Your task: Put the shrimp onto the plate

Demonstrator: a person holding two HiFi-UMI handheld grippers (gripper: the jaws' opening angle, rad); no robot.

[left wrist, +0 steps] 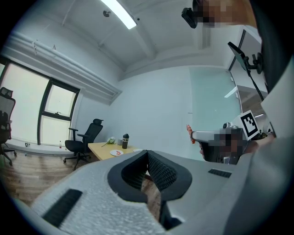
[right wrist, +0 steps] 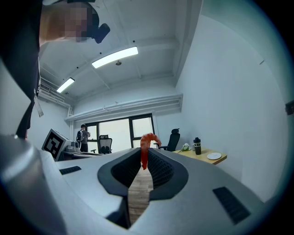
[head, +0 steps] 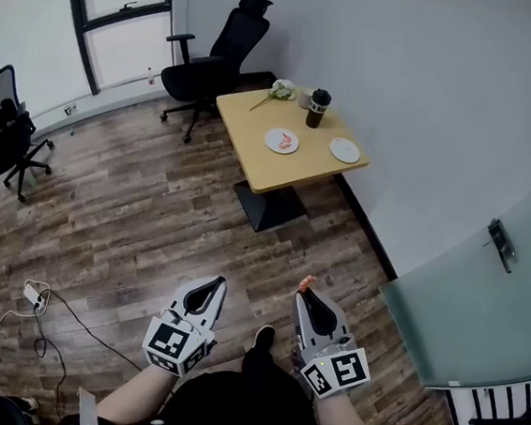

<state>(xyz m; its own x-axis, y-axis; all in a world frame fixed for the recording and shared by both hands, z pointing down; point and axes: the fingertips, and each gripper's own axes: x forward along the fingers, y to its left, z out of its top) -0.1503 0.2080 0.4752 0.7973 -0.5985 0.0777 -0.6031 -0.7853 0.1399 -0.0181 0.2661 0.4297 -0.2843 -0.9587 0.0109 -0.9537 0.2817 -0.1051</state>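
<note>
My right gripper (head: 306, 295) is shut on an orange-red shrimp (head: 307, 282), which sticks up from the jaw tips (right wrist: 146, 146). My left gripper (head: 219, 283) is shut with nothing in it, its tips meeting (left wrist: 147, 151). Both hang over the wooden floor, well short of the yellow table (head: 256, 121). On that table lie a white plate (head: 281, 141) bearing something reddish and a bare white plate (head: 345, 150). In the left gripper view, the right gripper (left wrist: 195, 135) and its shrimp (left wrist: 189, 131) show at the right.
A dark cup (head: 318, 108) and flowers (head: 281, 90) stand at the table's far end. A black office chair (head: 210, 64) sits behind the table, another (head: 8, 133) at the left. Cables (head: 39, 301) lie on the floor. A glass panel (head: 484, 286) stands at my right. A person (right wrist: 83, 137) stands far off.
</note>
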